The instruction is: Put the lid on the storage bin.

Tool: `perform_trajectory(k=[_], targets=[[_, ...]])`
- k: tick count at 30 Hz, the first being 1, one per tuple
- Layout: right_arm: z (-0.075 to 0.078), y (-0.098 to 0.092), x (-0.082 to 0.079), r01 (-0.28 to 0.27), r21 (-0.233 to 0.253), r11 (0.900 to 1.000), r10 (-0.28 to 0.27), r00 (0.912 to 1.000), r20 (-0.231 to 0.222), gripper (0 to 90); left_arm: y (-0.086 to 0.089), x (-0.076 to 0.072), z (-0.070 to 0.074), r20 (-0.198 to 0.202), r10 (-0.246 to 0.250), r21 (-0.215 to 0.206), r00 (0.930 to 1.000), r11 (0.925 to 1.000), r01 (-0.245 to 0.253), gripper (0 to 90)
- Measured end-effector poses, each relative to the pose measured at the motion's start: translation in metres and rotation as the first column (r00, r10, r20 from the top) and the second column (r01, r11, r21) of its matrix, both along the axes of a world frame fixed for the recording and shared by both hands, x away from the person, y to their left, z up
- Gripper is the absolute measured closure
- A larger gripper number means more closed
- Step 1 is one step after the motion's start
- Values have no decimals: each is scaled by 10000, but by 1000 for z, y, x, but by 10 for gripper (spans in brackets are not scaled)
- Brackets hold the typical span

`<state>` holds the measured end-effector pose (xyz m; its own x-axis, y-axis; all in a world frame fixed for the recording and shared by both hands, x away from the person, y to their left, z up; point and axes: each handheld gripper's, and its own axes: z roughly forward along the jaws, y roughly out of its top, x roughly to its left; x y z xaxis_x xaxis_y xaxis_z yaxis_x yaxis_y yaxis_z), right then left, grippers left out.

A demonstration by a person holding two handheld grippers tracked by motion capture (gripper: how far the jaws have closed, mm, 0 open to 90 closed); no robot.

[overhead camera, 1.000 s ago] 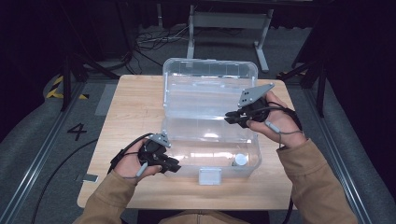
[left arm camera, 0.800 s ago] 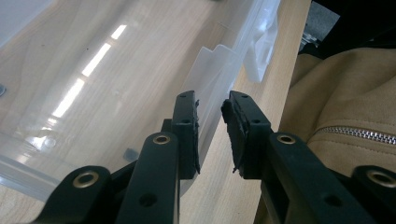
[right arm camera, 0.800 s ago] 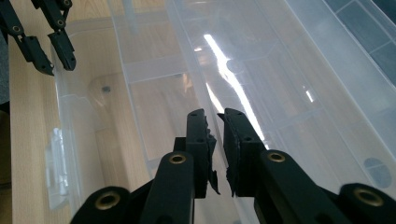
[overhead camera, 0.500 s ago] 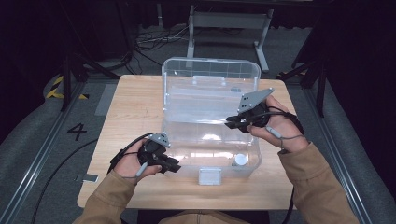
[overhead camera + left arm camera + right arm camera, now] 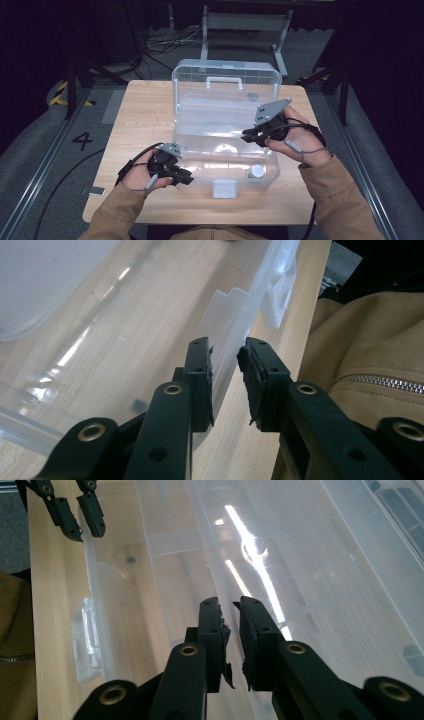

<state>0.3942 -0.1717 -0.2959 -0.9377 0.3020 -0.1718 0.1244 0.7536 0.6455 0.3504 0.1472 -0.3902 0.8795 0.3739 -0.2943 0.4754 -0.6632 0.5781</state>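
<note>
I see the clear plastic storage box (image 5: 225, 135) sitting open in the middle of the light wooden desk (image 5: 135, 125), lid upright behind. My left tongs (image 5: 225, 385) straddle its front wall near the corner, jaws slightly apart, not yet clamped. My right tongs (image 5: 230, 630) are over the box's right side, jaws narrowly parted around a thin clear edge.
</note>
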Motion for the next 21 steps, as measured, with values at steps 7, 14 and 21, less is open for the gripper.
perform_trajectory(k=[7,14,21], targets=[[-1,0,-4,-95,-48,9999,95,9999,-113,807,0,0,0,-17,3,-3,10000,10000,-3,735],[-2,1,-7,-198,-180,9996,195,9997,-173,807,-1,0,-2,55,-63,396,10000,9992,61,727],[-4,0,-10,-257,-198,9995,253,9995,-175,805,-10,0,-7,188,-152,1131,9997,9935,129,738]])
